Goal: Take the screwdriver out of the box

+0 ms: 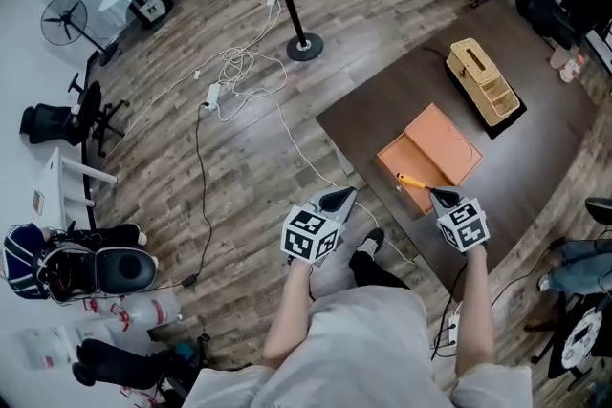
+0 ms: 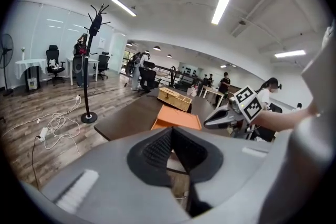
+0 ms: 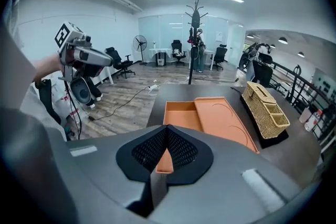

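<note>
Presently, the left gripper (image 1: 344, 195) and the right gripper (image 1: 436, 195) are each shown with jaws closed tip to tip and nothing caught between them. In the head view they are held side by side at the near edge of the dark table (image 1: 382, 108), the left at 9 o'clock of the right and just outside the table's edge. An open orange box (image 1: 449, 143) lies at 12 o'clock of the right gripper, close beyond its tips, with its lid folded flat beside the tray. The screwdriver (image 1: 409, 179), yellow-handled, is seen lying in the tray near its front wall, at about 10 o'clock of the right tips. A wicker basket (image 1: 483, 81) stands at 1 o'clock of the box. The approach is judged to be the step in hand; no grasp has been made. Next, the right jaws would need to be opened, lowered astride the handle and closed before lifting.
</note>
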Action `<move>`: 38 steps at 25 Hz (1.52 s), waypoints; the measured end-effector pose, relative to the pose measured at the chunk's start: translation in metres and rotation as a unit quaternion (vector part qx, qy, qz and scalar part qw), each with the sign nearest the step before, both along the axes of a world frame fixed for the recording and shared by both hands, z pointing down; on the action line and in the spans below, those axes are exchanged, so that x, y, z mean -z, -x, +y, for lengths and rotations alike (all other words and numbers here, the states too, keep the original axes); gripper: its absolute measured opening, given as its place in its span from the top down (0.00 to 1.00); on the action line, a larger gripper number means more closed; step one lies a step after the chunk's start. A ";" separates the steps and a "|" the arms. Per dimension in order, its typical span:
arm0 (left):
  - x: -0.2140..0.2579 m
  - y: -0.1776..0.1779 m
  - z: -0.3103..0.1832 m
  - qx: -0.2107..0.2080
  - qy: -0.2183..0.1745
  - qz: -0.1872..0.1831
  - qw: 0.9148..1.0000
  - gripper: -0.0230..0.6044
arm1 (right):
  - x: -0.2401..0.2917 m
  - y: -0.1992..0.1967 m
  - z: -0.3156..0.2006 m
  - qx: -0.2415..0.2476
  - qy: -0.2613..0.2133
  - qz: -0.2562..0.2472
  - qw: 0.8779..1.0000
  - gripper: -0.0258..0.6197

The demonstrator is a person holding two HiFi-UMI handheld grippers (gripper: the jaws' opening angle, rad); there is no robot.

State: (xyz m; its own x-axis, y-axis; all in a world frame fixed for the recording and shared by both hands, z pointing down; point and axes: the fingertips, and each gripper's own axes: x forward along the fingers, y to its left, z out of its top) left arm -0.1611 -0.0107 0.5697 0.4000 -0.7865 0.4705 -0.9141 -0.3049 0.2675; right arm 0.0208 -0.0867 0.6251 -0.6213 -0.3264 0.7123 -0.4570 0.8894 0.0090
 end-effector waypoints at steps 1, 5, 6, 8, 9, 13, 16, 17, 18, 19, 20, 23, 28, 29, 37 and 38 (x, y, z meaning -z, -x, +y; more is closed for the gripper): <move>-0.002 -0.002 -0.009 -0.009 0.003 -0.001 1.000 0.88 | -0.005 0.002 -0.003 0.008 0.002 0.014 1.000 0.96; -0.015 -0.012 -0.042 -0.047 0.012 -0.008 0.999 0.88 | -0.031 0.009 -0.014 0.037 0.004 0.054 0.998 0.96; -0.018 -0.015 -0.049 -0.054 0.012 -0.008 0.998 0.88 | -0.038 0.010 -0.016 0.043 0.008 0.065 0.997 0.96; -0.022 -0.017 -0.065 -0.064 0.009 -0.005 0.998 0.88 | -0.046 0.013 -0.020 0.053 0.017 0.090 0.994 0.96; -0.024 -0.018 -0.072 -0.069 0.009 -0.002 0.998 0.88 | -0.050 0.014 -0.021 0.056 0.020 0.099 0.993 0.96; -0.033 -0.026 -0.093 -0.093 0.018 -0.004 0.995 0.88 | -0.066 0.012 -0.026 0.062 0.034 0.124 0.990 0.96; -0.038 -0.026 -0.107 -0.103 0.023 -0.006 0.994 0.88 | -0.074 0.013 -0.031 0.072 0.034 0.139 0.987 0.96; -0.039 -0.026 -0.111 -0.106 0.023 -0.005 0.994 0.88 | -0.076 0.013 -0.032 0.073 0.035 0.142 0.987 0.96; -0.042 -0.026 -0.115 -0.109 0.024 -0.002 0.994 0.88 | -0.079 0.013 -0.033 0.073 0.036 0.144 0.986 0.96; -0.044 -0.027 -0.117 -0.113 0.025 0.001 0.993 0.88 | -0.082 0.013 -0.031 0.071 0.038 0.146 0.986 0.96; -0.047 -0.027 -0.117 -0.118 0.026 0.003 0.993 0.88 | -0.085 0.014 -0.027 0.067 0.040 0.147 0.986 0.96; -0.057 -0.023 -0.107 -0.149 0.028 -0.001 0.988 0.88 | -0.095 0.028 -0.003 0.063 0.053 0.150 0.985 0.96; -0.061 -0.049 -0.137 -0.217 0.037 -0.008 0.975 0.88 | -0.100 0.031 -0.011 0.052 0.085 0.148 0.984 0.96; -0.061 -0.059 -0.145 -0.233 0.039 -0.011 0.972 0.88 | -0.101 0.028 -0.018 0.051 0.087 0.151 0.983 0.96; -0.071 -0.102 -0.179 -0.357 0.065 -0.048 0.930 0.88 | -0.108 0.023 -0.035 0.046 0.114 0.173 0.977 0.96; -0.073 -0.103 -0.180 -0.369 0.067 -0.053 0.925 0.88 | -0.112 0.024 -0.034 0.045 0.114 0.175 0.977 0.96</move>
